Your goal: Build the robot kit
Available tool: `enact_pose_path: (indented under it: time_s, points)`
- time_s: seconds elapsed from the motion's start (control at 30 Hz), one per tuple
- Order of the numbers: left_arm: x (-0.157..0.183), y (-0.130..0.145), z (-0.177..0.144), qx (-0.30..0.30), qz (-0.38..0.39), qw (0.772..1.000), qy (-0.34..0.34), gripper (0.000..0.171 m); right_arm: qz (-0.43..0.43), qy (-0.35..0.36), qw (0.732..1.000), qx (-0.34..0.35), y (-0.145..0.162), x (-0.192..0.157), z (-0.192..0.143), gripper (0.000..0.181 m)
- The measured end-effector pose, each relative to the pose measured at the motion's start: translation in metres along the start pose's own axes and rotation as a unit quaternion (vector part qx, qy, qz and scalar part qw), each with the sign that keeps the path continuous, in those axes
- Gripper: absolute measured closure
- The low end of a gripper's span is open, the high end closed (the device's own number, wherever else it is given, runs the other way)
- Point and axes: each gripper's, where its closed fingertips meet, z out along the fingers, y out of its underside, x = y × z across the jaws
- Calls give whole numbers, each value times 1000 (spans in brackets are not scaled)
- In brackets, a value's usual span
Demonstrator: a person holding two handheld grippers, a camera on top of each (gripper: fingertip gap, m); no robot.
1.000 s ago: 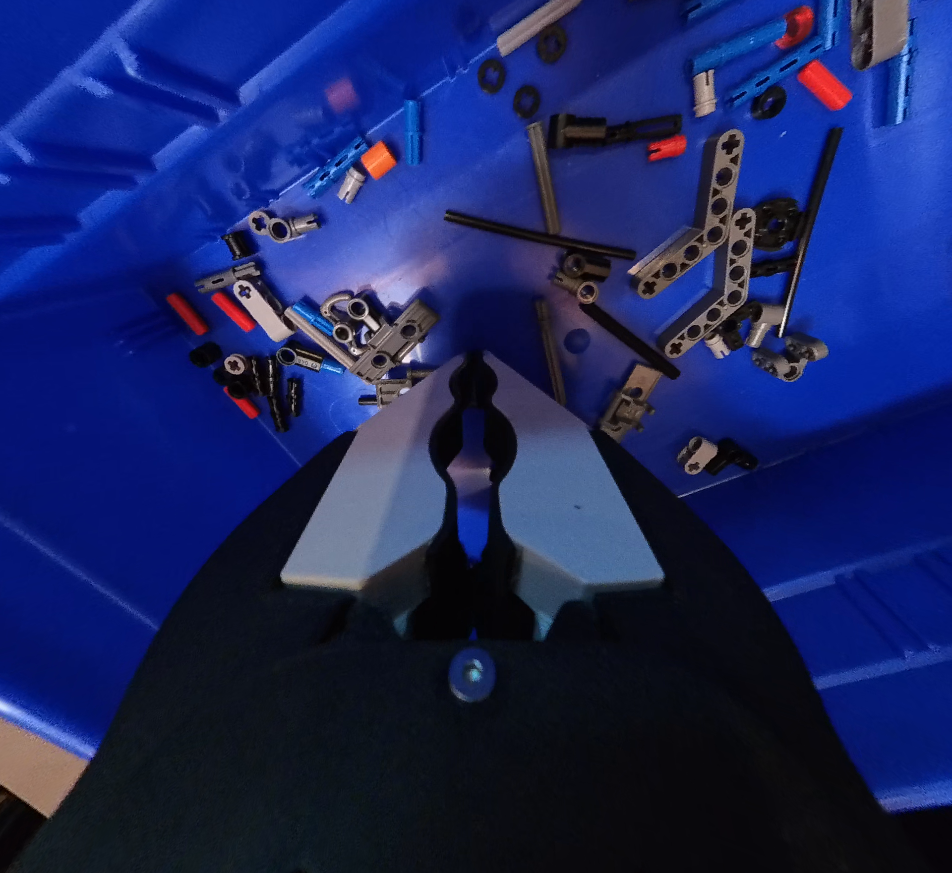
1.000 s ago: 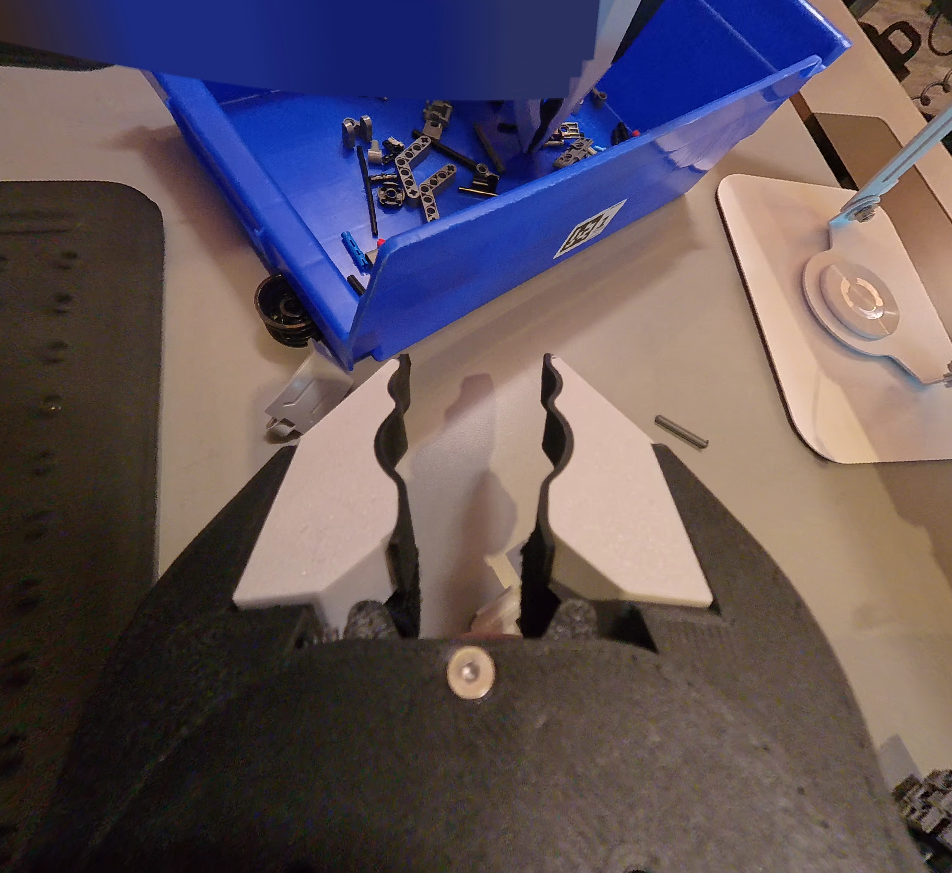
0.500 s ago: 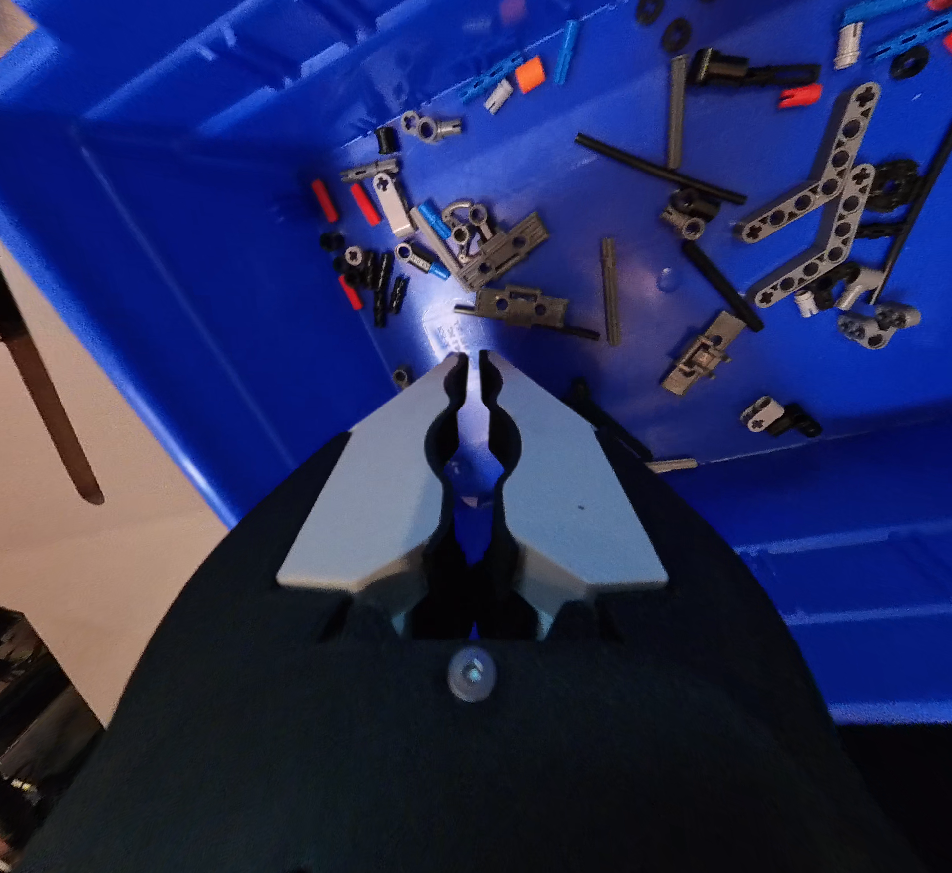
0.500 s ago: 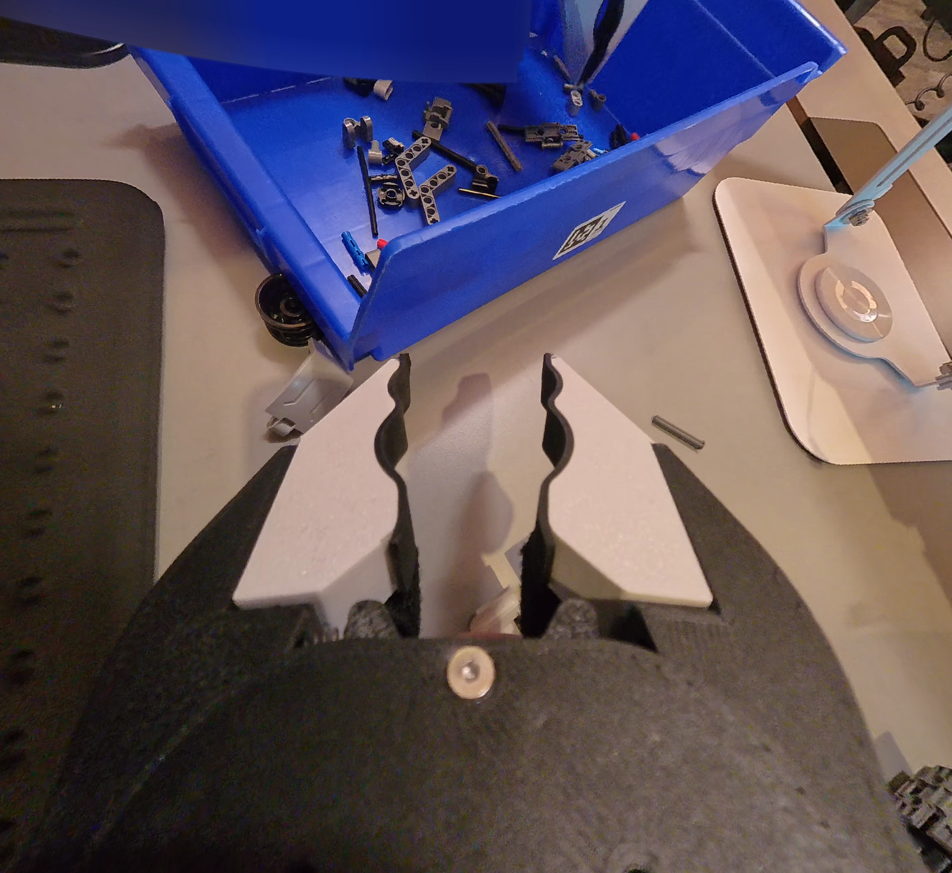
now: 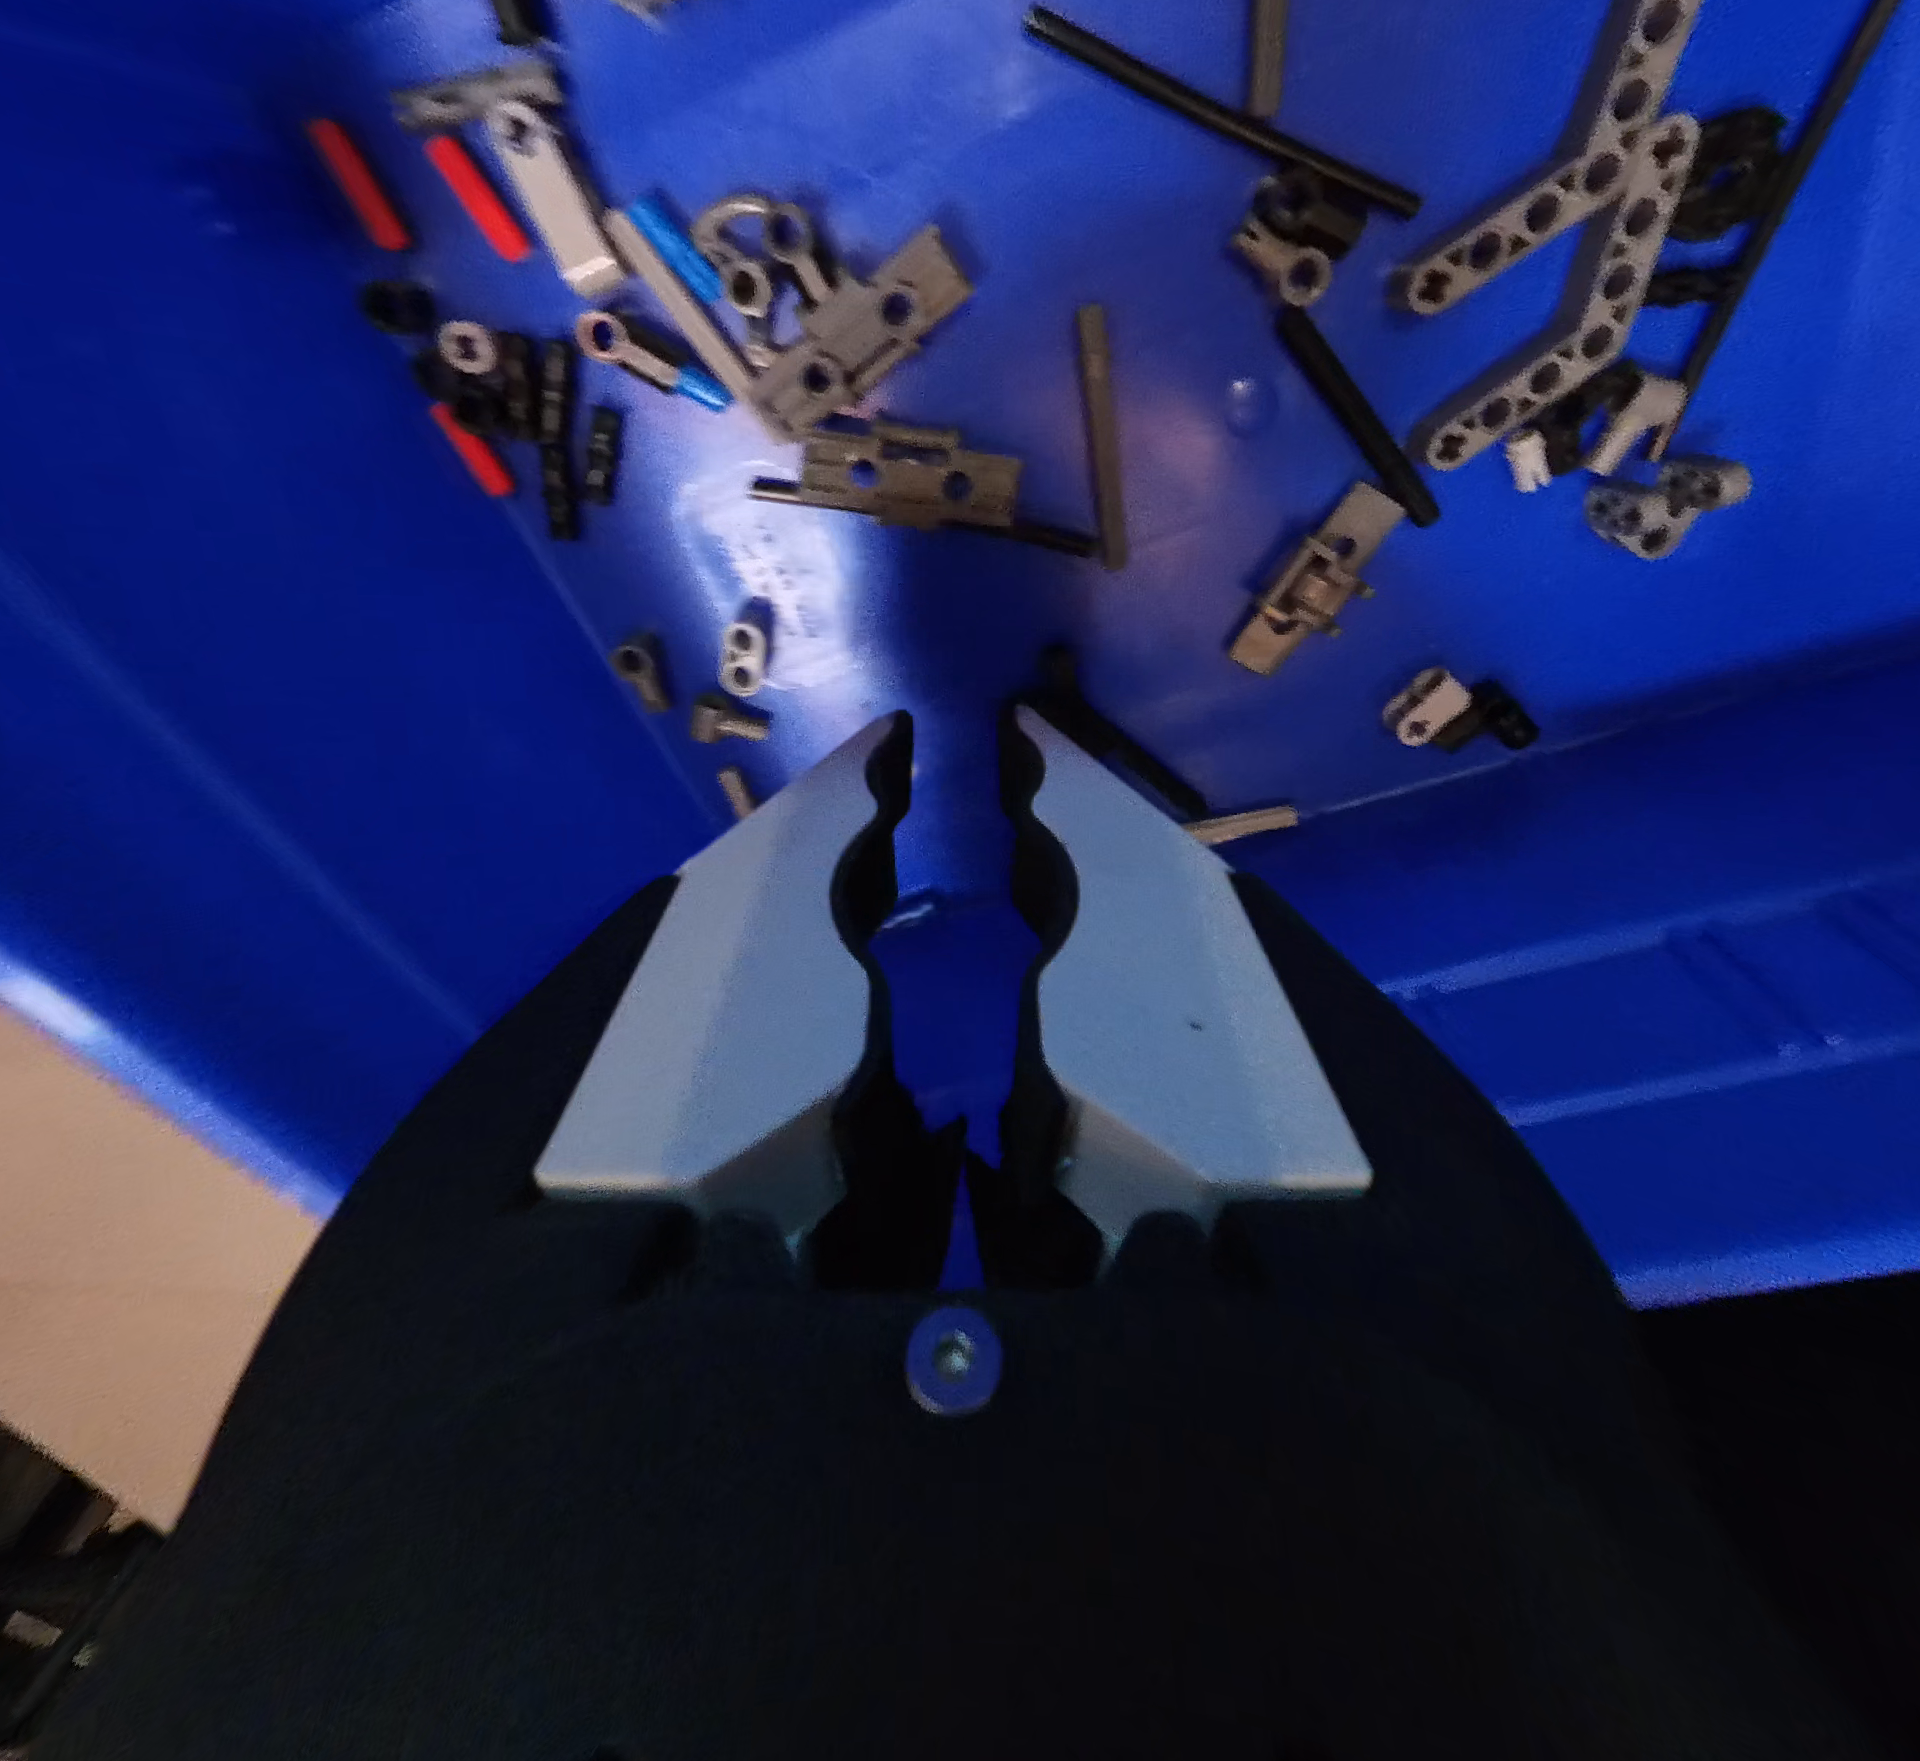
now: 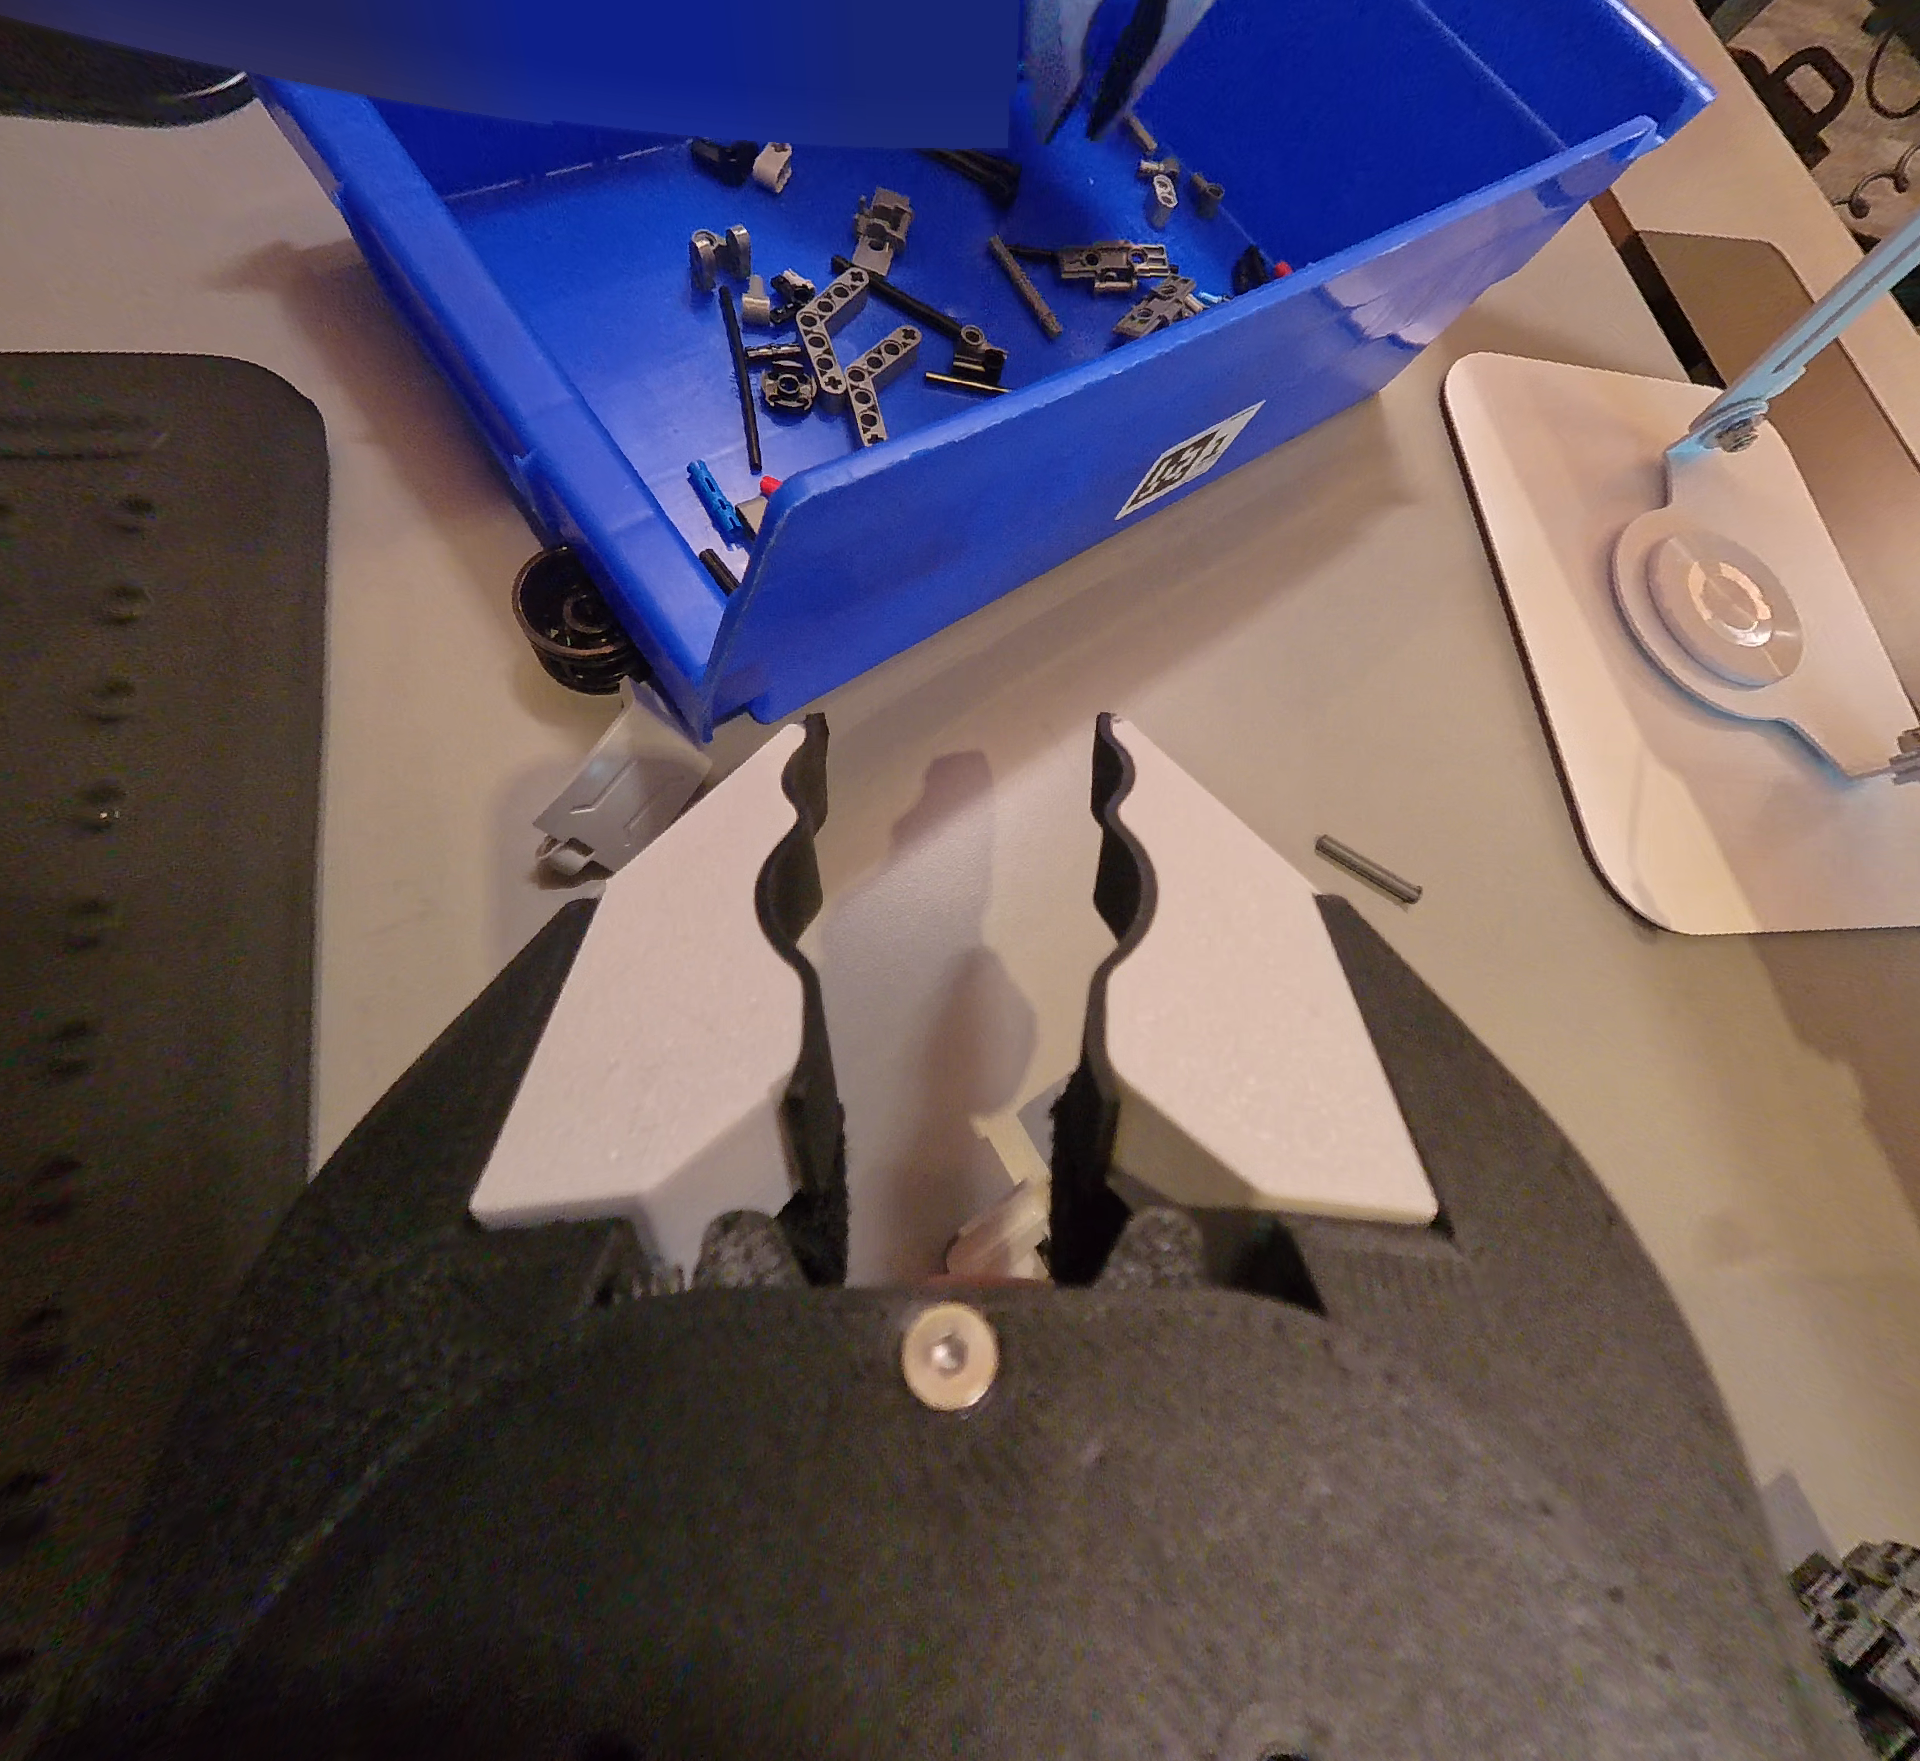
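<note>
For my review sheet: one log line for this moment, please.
left gripper: open, empty, inside blue bin over loose building parts | right gripper: open, empty, above table beside bin

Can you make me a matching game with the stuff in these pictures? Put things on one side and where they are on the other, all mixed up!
Things:
1. left gripper
2. right gripper
3. black wheel
4. dark pin

Places:
A. alone on the table, right of the open fingers
B. down inside the blue bin, over the small parts
C. tucked against the bin's outside corner
D. above bare table, in front of the bin

Pairs: 1-B, 2-D, 3-C, 4-A
</note>
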Motion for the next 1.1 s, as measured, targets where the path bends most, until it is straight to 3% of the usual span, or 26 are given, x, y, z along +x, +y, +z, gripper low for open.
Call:
enact_pose_path:
  time_s: [0.13, 0.37, 0.47, 0.63, 0.77, 1.1]
  points:
    - [10, 10, 13, -46, 5, 999, 23, 155, -1, 0, 1000, -1, 0, 0, 0, 132]
    - [9, 8, 17, -58, 8, 998, 15, 158, -1, 1, 1000, -1, 0, 0, 0, 132]
    - [7, 3, 15, -44, 16, 999, 4, 159, -2, 2, 1000, -1, 0, 0, 0, 132]
    - [-30, -19, -4, 9, 9, 994, -104, 159, -2, 4, 1000, -1, 0, 1, -1, 132]
    - [-40, -24, -19, 37, 2, 990, -137, 161, -3, 5, 1000, 0, 0, 1, -2, 132]
    - [-44, -23, -27, 44, -2, 987, -151, 160, -4, 6, 1000, -1, 0, 1, -2, 132]
